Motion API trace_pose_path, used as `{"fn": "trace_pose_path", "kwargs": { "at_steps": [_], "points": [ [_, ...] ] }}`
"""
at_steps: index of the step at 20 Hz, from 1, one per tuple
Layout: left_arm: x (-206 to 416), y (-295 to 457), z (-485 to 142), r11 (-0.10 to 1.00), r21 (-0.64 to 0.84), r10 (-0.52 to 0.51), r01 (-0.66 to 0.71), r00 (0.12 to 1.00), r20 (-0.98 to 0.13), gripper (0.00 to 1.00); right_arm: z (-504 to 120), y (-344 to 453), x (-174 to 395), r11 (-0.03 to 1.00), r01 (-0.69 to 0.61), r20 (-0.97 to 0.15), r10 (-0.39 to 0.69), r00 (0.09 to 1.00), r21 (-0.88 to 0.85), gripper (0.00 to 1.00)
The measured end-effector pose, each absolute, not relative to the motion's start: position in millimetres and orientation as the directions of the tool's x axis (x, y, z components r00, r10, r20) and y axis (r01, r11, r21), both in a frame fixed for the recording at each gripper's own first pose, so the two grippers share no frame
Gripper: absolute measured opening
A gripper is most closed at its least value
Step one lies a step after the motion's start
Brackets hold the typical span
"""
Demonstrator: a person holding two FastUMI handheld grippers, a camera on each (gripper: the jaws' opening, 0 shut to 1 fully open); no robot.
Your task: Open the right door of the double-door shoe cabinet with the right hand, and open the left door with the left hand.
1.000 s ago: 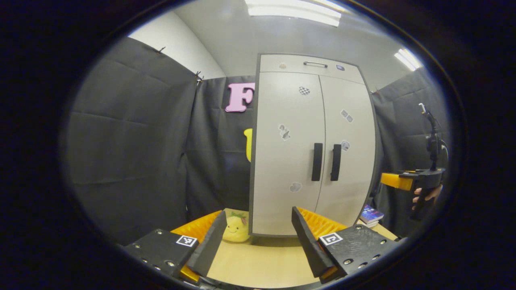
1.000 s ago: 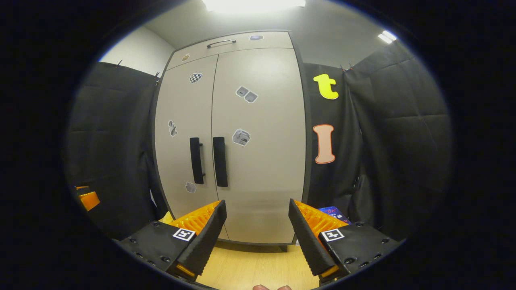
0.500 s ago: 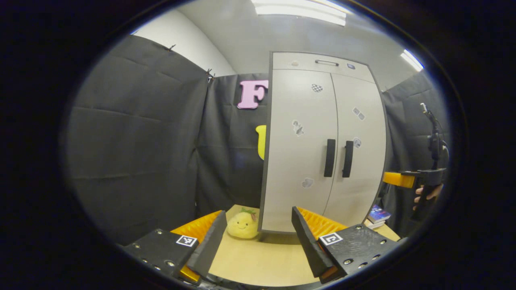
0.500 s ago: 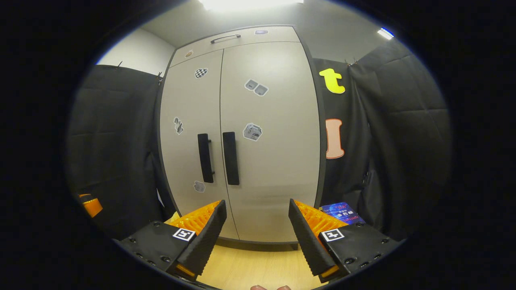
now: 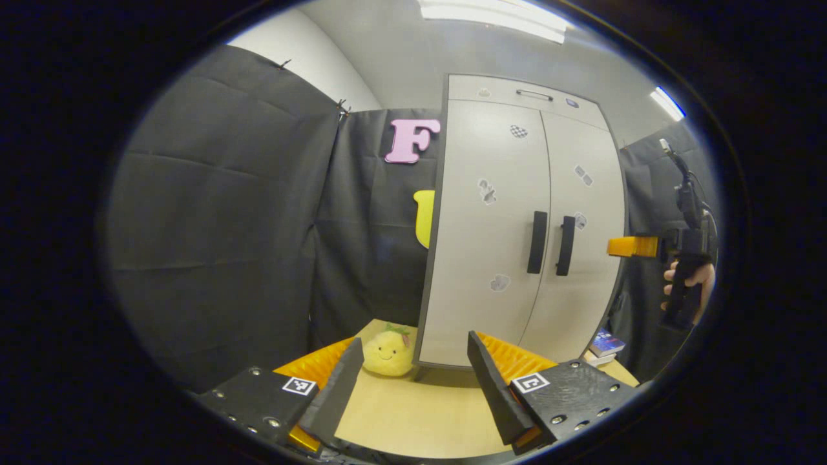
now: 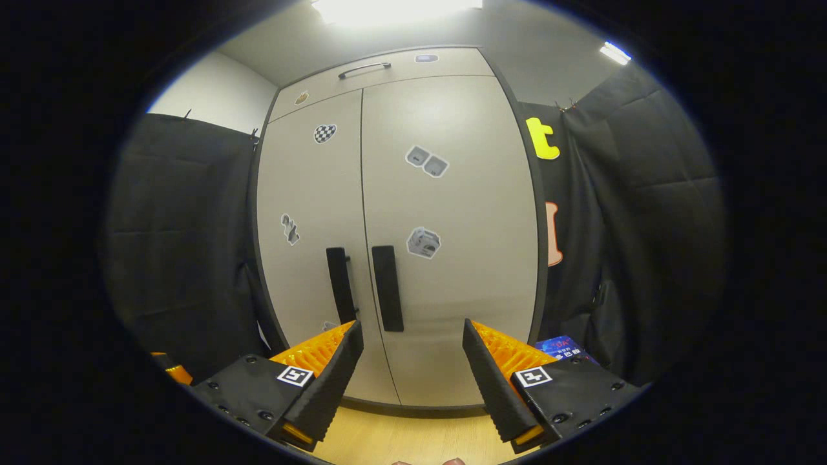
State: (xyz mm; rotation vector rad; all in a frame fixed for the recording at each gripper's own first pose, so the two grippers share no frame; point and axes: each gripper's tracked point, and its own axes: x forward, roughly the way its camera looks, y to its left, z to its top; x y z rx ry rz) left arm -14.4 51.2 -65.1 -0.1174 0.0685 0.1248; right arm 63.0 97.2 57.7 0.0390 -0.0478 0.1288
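Before the shut shoe cabinet (image 6: 400,226), both grippers, left gripper (image 5: 413,381) and right gripper (image 6: 412,374), are gaping wide, the right one lining up to take the right door's handle (image 6: 387,287).

Bright ceiling strip lights (image 5: 494,11) above the shoe cabinet (image 6: 446,213) lit both views evenly; the one in the right gripper view blew out to glare. A soft shadow lay under the cabinet's base. Fisheye distortion bowed its edges. Focus was sharp, without blur.

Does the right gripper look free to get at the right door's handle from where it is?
Probably yes: the right gripper is open and faces the closed right door's handle, with nothing between them; it has some way to go.
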Motion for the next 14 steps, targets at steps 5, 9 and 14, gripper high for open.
{"fn": "trace_pose_path", "kwargs": {
  "at_steps": [5,9,14],
  "points": [
    [-0.2,49.7,-67.6,0.987,-0.125,0.09,-0.098,0.993,-0.072,0.95,84.7,115.5,95.7,0.992,-0.128,0.086,0.126,0.988,0.021,0.97],
    [7.3,49.9,-71.5,0.989,-0.127,0.071,-0.08,0.995,-0.075,0.95,92.8,124.6,129.4,0.995,-0.096,0.101,0.093,0.991,0.026,0.97],
    [15.9,55.9,-83.3,0.989,-0.13,0.056,-0.068,0.994,-0.093,0.95,80.1,126.1,169.8,0.999,-0.03,0.073,0.028,0.997,0.024,0.98]
  ]
}}
